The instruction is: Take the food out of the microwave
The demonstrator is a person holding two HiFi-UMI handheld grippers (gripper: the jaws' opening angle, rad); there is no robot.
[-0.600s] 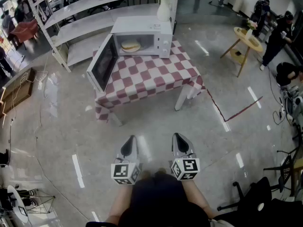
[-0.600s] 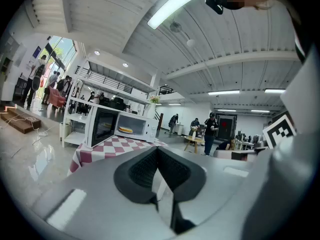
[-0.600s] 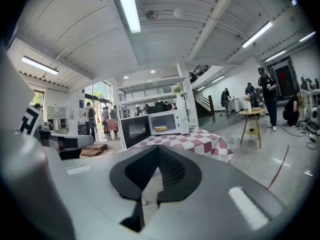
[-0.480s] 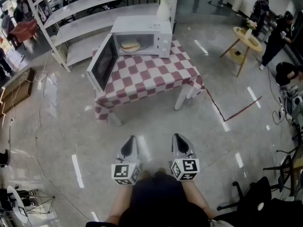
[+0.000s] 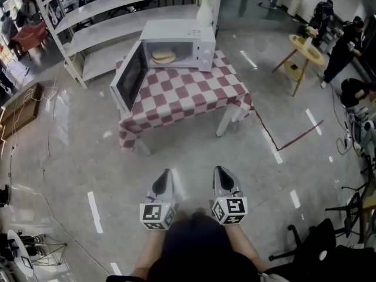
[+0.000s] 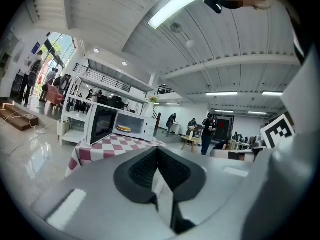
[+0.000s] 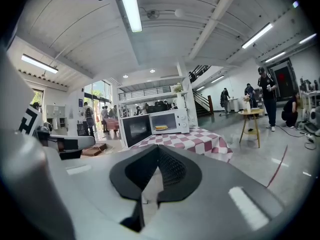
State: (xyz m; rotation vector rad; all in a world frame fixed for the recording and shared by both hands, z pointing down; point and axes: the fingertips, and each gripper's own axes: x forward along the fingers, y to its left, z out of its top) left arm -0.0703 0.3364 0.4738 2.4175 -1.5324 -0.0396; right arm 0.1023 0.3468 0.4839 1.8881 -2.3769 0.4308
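Note:
A white microwave (image 5: 176, 44) stands at the back of a low table with a red-and-white checked cloth (image 5: 188, 96). Its door (image 5: 131, 78) hangs open to the left. Inside lies the food (image 5: 163, 56), a flat pale round piece on a plate. Both gripper views show the same microwave (image 6: 135, 126) (image 7: 170, 122) and food (image 6: 124, 129) (image 7: 161, 127) far ahead. My left gripper (image 5: 164, 174) and right gripper (image 5: 221, 170) are side by side over the floor, well short of the table. Both are shut and hold nothing: the left gripper's pads (image 6: 145, 169) meet, and so do the right gripper's pads (image 7: 172, 168).
A vase of flowers (image 5: 203, 4) stands beside the microwave. White shelving (image 5: 106, 22) runs behind the table. A small round wooden table (image 5: 306, 49) and people (image 5: 346, 40) are at the right. Red tape (image 5: 294, 140) marks the floor; a black chair (image 5: 329, 245) is at the near right.

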